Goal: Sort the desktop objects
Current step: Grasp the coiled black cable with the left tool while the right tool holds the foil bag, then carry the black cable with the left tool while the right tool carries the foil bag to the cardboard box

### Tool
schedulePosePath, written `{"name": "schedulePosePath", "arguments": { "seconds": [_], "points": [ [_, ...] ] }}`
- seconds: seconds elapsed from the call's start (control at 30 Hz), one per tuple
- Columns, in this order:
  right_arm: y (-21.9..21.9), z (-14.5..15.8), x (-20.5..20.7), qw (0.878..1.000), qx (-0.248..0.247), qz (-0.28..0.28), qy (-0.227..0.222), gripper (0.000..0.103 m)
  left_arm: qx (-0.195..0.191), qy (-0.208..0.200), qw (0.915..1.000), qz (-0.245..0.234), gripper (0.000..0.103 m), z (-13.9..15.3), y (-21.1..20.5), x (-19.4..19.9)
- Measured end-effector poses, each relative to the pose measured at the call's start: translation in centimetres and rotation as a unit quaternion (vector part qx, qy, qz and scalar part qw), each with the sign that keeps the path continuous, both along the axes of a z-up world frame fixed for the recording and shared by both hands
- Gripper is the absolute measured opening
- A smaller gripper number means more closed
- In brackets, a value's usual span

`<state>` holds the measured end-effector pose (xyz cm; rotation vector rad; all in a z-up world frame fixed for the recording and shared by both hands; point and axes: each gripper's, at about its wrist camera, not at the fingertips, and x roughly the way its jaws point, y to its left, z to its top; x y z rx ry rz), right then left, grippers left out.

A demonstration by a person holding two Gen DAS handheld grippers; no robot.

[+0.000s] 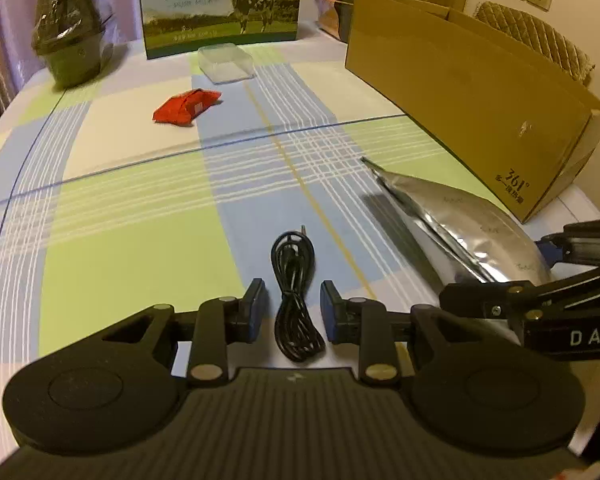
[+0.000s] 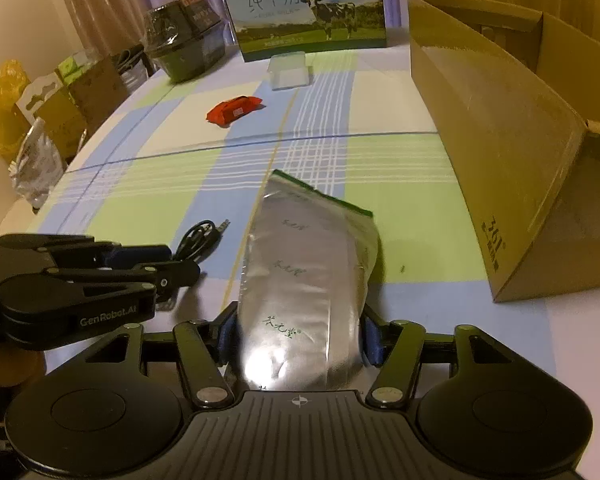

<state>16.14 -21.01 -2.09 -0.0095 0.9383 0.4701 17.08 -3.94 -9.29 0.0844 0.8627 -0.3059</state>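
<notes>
— What step is under way?
— Picking up: the right hand-held gripper [image 2: 298, 340] pinches one silver pouch [image 2: 308, 280], while the left hand-held gripper [image 1: 293, 310], spread, straddles one coiled black cable [image 1: 296, 296] on the surface [image 1: 140, 200]. Next, likely squeezing it.
— Remaining?
— One red packet [image 1: 186, 106], one clear container [image 1: 225, 62], one cardboard box [image 1: 480, 100].

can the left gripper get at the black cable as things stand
Probably yes. The left gripper is open, its jaws standing either side of the coiled black cable on the tablecloth, with nothing between them. The silver pouch lies off to the right, in the right gripper.
</notes>
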Motion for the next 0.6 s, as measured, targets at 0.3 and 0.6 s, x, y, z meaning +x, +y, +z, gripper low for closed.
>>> {"name": "schedulePosePath", "arguments": {
  "seconds": [0.3,0.6],
  "points": [
    [0.3,-0.4,0.5,1.0,-0.015,0.003,-0.008,0.07,0.026,-0.009,0.9995,-0.015,0.013,-0.1,-0.7,0.0],
    [0.0,-0.5,0.7,1.0,-0.009,-0.009,0.0,0.078,0.014,-0.003,0.9998,-0.017,0.013,0.1,-0.7,-0.8]
  ]
}}
